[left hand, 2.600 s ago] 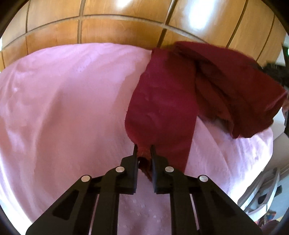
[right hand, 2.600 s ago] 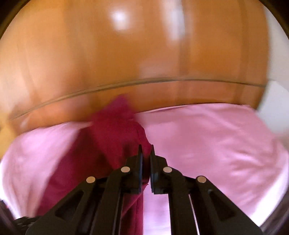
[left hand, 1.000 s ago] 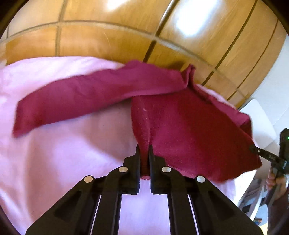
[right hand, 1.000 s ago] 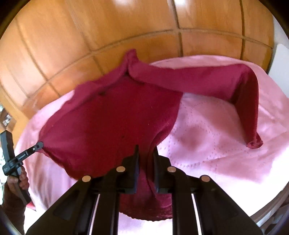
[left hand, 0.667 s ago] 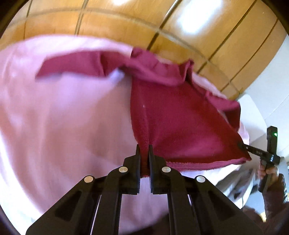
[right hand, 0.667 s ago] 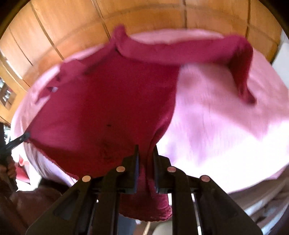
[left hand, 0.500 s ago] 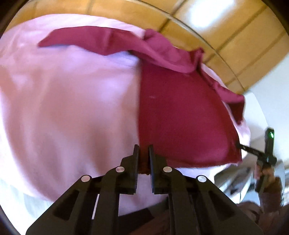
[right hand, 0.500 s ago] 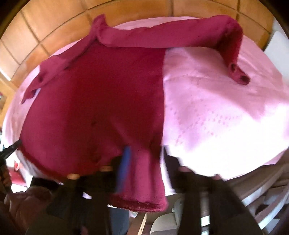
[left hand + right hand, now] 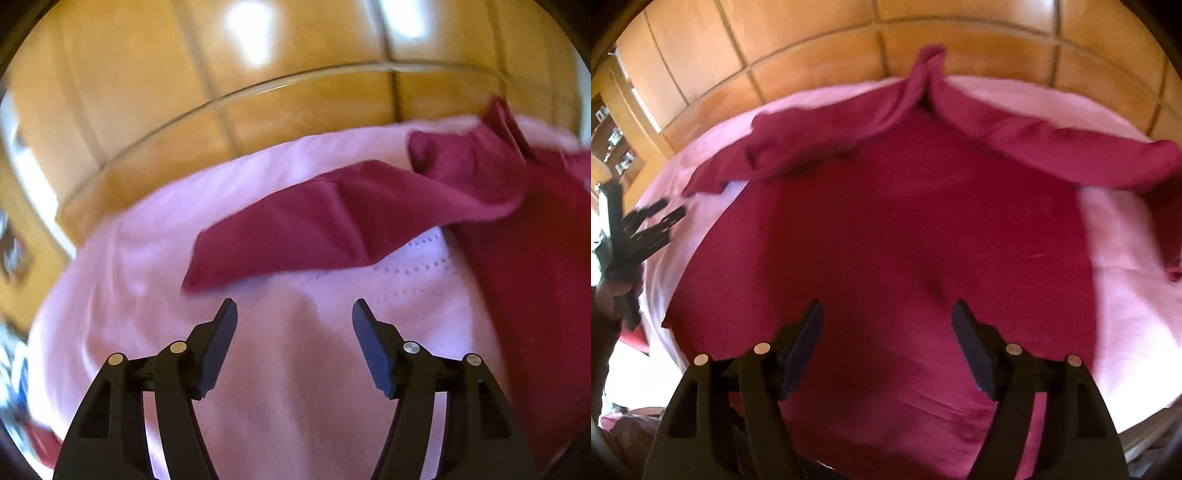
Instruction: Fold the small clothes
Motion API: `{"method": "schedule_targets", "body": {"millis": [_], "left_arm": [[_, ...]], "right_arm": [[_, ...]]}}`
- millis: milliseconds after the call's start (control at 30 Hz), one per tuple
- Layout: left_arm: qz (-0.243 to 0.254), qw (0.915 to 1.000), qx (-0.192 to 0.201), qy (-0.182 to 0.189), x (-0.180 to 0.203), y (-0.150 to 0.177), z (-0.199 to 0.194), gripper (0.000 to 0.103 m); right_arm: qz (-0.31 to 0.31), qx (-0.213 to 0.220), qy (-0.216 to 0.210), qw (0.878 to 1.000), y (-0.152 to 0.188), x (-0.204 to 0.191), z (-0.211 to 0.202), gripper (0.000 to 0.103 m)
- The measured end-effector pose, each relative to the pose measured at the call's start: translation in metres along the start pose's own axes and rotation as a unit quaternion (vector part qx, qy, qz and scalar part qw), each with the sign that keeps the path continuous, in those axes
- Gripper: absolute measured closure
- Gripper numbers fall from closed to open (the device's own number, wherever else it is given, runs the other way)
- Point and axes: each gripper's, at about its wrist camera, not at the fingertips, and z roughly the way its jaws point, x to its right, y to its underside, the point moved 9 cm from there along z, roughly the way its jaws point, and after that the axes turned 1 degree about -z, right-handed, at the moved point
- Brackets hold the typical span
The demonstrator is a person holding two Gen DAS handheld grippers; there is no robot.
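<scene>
A dark red long-sleeved top (image 9: 905, 229) lies spread flat on the pink cloth (image 9: 1123, 280) that covers the table, its sleeves angled out to both sides. My right gripper (image 9: 886, 314) hovers over the top's lower body, its jaws opening with nothing between the pads. In the left wrist view one red sleeve (image 9: 314, 229) stretches across the pink cloth (image 9: 129, 277). My left gripper (image 9: 293, 314) sits just short of the cuff, jaws opening and empty. The left gripper (image 9: 661, 218) also shows blurred at the left edge of the right wrist view, held in a hand.
Glossy wooden wall panels (image 9: 295, 107) rise right behind the table. The table's near edge (image 9: 1145, 435) curves around the lower right, with pale chair parts below it. A shelf with small items (image 9: 613, 144) stands at the far left.
Both grippers let go of the top's hem and opened wide. The top dropped flat onto the cloth. The left gripper swung left toward the sleeve; the right one moved over the top's body.
</scene>
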Motion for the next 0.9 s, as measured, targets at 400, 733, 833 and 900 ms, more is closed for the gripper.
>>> {"method": "schedule_targets", "body": {"millis": [400, 733, 833, 900], "left_arm": [[0.087, 0.9957, -0.020, 0.026, 0.014, -0.030, 0.070, 0.095], [-0.188, 0.9526, 0.011, 0.239, -0.055, -0.079, -0.049, 0.097], [-0.241, 0.9212, 0.034, 0.303, -0.072, -0.096, -0.095, 0.097], [-0.254, 0.9097, 0.042, 0.326, -0.075, -0.106, -0.115, 0.097]], "right_arm": [[0.018, -0.020, 0.006, 1.000, -0.006, -0.018, 0.037, 0.028], [0.005, 0.025, -0.018, 1.000, -0.048, -0.022, 0.030, 0.028], [-0.024, 0.028, -0.029, 0.999, -0.068, -0.037, 0.042, 0.028], [-0.051, 0.031, -0.036, 0.998, -0.086, -0.053, 0.055, 0.030]]}}
